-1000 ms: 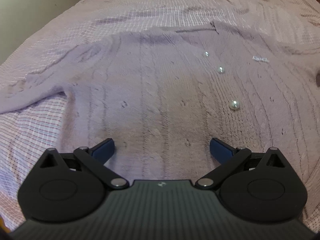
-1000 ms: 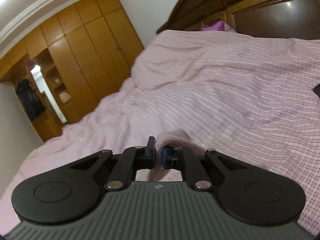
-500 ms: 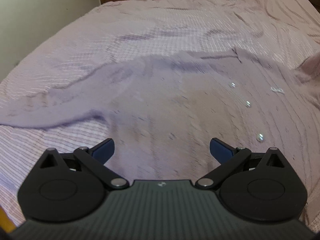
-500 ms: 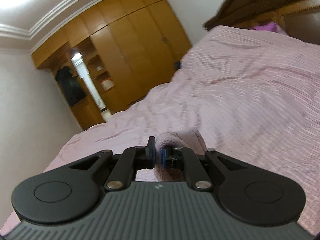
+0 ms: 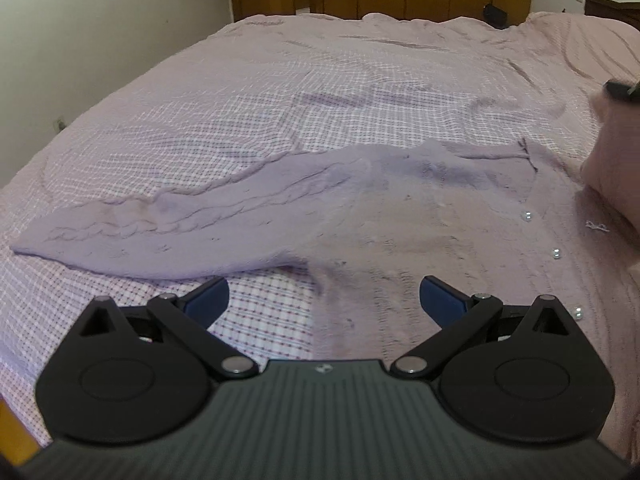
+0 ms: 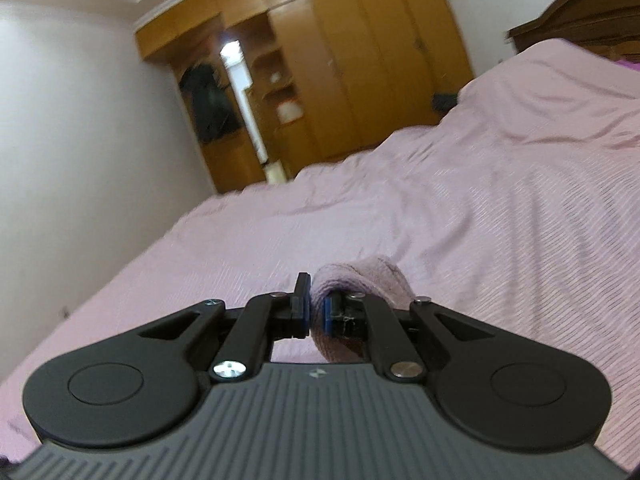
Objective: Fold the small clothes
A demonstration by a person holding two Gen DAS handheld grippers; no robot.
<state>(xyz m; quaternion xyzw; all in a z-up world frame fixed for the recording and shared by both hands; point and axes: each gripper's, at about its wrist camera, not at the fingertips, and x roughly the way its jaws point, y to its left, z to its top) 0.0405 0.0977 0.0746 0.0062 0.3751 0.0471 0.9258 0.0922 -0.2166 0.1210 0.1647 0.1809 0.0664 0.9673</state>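
The lilac cable-knit cardigan (image 5: 360,216) with pearl buttons lies spread on the pink checked bed (image 5: 280,92). Soft and floppy, it suits edge grips. The right claw (image 6: 316,312) pinches its sleeve; the left claw (image 5: 324,300) is spread, empty.

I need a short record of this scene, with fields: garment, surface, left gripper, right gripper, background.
garment: lilac knit cardigan with pearl buttons, spread flat; one sleeve stretched out to the left
surface: bed with a pink checked cover
left gripper: open, empty, above the cardigan's edge
right gripper: shut on a fold of the cardigan, lifted above the bed
background: wooden wardrobe, white wall, dark headboard
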